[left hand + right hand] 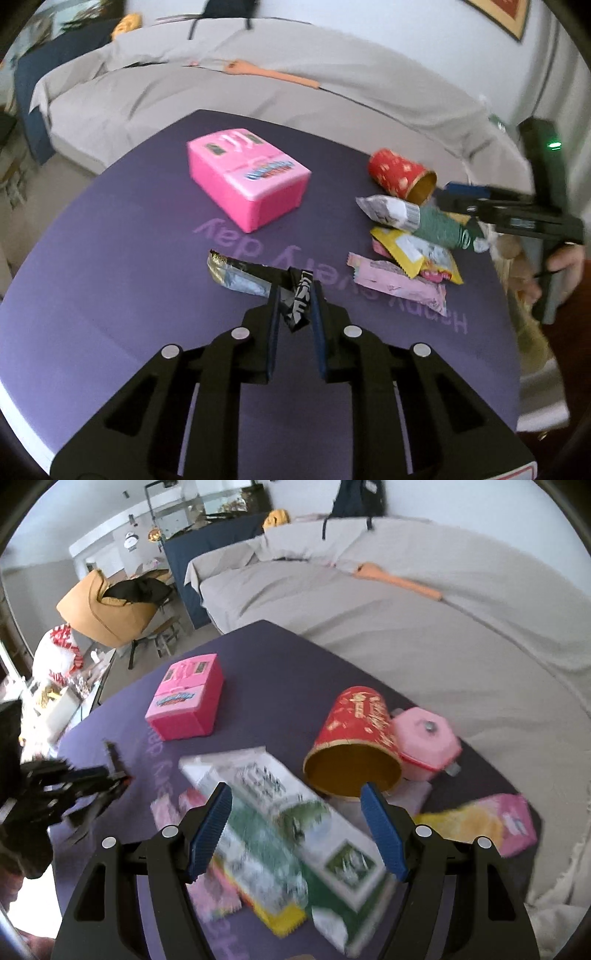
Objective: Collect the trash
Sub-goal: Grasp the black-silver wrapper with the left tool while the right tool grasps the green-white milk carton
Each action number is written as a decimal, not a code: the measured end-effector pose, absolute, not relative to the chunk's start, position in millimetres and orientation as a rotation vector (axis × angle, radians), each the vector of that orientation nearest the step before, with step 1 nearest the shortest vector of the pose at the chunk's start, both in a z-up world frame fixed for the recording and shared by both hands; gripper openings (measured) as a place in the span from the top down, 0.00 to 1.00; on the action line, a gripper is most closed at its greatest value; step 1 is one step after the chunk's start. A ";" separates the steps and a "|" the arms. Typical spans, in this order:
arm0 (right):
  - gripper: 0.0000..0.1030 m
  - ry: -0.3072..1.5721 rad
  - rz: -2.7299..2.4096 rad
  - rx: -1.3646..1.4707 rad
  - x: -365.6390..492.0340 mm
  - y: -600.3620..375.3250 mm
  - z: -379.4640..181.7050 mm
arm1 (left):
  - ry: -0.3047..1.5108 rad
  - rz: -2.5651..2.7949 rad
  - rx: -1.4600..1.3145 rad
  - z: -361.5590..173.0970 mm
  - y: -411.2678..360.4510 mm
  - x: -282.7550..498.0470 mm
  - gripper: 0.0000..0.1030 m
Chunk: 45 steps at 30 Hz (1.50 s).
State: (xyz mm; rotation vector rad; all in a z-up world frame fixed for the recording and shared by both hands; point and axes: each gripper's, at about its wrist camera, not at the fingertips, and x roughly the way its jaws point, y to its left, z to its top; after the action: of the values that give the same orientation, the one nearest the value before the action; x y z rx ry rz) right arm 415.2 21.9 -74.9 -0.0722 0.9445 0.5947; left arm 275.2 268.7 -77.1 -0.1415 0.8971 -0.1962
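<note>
Purple desk (110,258) is filling mid-frame, grey bed (258,99) lying behind it. Pink box (247,181) is sitting upper centre; trash pile, red paper cup (400,173) and green-white wrapper (295,834) included, is crowding the right. Right gripper (295,827) is hanging spread over that wrapper, not yet closing. Left gripper (293,306) is pinching a black foil wrapper (255,280) at lower centre. Likely step: gathering; next calls for lifting clear, and the right closing squarely.

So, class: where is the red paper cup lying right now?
In the right wrist view the red cup lies on its side just ahead of the right fingers, touching a pink container, right of the pink box.
</note>
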 end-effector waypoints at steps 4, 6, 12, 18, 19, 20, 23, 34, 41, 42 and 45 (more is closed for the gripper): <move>0.33 1.029 0.635 0.039 424.4 17.6 -88.9 | 0.888 -0.188 -0.187 -73.5 279.4 264.4 0.84; 0.33 1.047 0.651 0.059 411.2 13.8 -90.9 | 0.882 -0.186 -0.202 -72.2 281.5 262.1 0.84; 0.33 1.033 0.683 -0.088 360.4 21.8 -83.5 | 0.876 -0.226 -0.226 -77.0 269.8 265.7 0.84; 0.33 0.958 0.692 -0.165 347.3 29.1 -58.7 | 0.894 -0.244 -0.230 -83.6 261.6 264.6 0.84; 0.33 0.941 0.674 -0.205 351.3 32.0 -57.0 | 0.897 -0.243 -0.230 -84.3 261.5 264.2 0.84; 0.33 0.948 0.663 -0.234 356.7 35.0 -58.6 | 0.899 -0.242 -0.230 -84.4 261.5 263.4 0.84; 0.33 1.018 0.641 -0.315 376.5 45.0 -72.9 | 0.901 -0.242 -0.233 -84.1 261.8 261.1 0.84; 0.32 1.124 0.655 -0.149 428.2 33.9 -104.6 | 0.916 -0.262 -0.250 -92.3 257.3 266.7 0.84; 0.34 1.173 0.646 -0.128 437.2 40.7 -113.6 | 0.928 -0.262 -0.271 -96.3 251.0 271.7 0.84; 0.40 1.162 0.626 -0.129 435.6 42.0 -111.9 | 0.926 -0.260 -0.275 -94.3 251.3 270.4 0.84; 0.45 1.110 0.599 -0.145 418.5 41.0 -94.5 | 0.903 -0.253 -0.263 -83.9 250.9 264.7 0.84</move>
State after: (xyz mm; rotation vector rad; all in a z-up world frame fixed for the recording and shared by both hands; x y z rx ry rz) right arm 418.5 41.0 -94.5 -0.1447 1.1100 0.5994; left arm 264.7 250.9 -83.9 -0.2634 0.9034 -0.2532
